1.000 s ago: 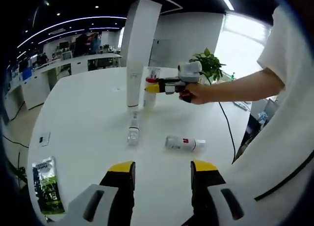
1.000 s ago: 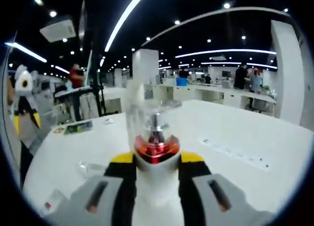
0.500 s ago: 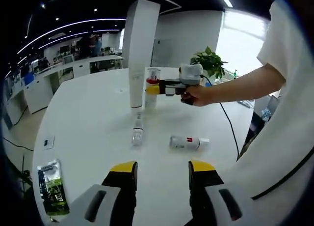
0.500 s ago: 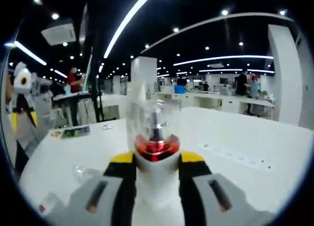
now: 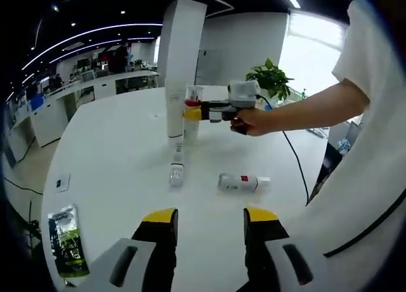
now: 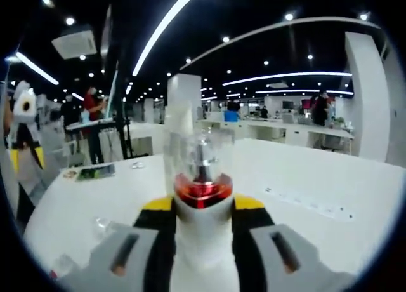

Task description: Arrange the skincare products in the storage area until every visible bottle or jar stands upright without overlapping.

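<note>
Between the right gripper [image 6: 203, 206] fingers, clenched on it, the pump bottle [image 6: 202, 197] has edged beside the tall tube [image 5: 174, 114] (nearly placed); left gripper [image 5: 209, 219] hangs unclenched.

Each handheld tool is built alike: the left gripper [image 5: 207, 223] has two broad grey plastic arms with dark oval slots, ending in black jaws capped with bright yellow tips. The right gripper [image 6: 203, 211] shows the same grey slotted arms, black jaws and yellow caps. Seen from the left gripper view, it also carries a red band behind its yellow tip. The person wears a white short-sleeved shirt [image 5: 371, 133] with a thin dark seam line.
</note>
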The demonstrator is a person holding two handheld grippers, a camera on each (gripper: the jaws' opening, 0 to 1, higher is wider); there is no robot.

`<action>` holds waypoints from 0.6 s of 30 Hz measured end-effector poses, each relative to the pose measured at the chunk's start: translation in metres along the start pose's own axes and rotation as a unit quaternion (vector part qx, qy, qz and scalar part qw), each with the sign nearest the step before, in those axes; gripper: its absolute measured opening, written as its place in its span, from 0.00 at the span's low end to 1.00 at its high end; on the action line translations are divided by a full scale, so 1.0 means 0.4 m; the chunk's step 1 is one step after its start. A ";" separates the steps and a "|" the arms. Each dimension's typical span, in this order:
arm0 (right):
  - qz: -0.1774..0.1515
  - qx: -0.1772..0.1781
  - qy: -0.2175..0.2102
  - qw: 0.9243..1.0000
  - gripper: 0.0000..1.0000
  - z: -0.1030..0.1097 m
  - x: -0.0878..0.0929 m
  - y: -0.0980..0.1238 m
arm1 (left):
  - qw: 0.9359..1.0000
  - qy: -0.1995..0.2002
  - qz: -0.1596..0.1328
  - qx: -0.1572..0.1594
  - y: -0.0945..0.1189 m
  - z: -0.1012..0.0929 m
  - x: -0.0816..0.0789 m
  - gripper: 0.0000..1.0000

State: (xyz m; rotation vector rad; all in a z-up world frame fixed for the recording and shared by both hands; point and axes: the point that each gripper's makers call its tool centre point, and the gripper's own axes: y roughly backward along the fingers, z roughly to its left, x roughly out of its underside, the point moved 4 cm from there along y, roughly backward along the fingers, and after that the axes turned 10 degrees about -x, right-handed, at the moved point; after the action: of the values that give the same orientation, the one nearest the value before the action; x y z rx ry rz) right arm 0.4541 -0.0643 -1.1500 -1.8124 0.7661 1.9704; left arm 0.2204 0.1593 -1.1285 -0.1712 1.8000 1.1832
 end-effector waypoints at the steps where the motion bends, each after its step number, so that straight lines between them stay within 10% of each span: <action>1: 0.000 0.000 -0.001 1.000 0.32 0.000 0.000 -0.001 | 1.000 0.000 0.001 -0.001 0.000 0.001 0.002 0.42; 18: 0.016 0.011 -0.041 0.999 0.45 0.019 -0.001 0.041 | 1.000 0.005 -0.002 0.001 0.002 -0.007 0.011 0.42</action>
State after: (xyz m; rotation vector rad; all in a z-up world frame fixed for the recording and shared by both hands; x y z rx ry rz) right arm 0.4385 -0.0725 -1.1469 -1.7054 0.7914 2.0345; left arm 0.2158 0.1591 -1.1310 -0.1798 1.8082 1.1793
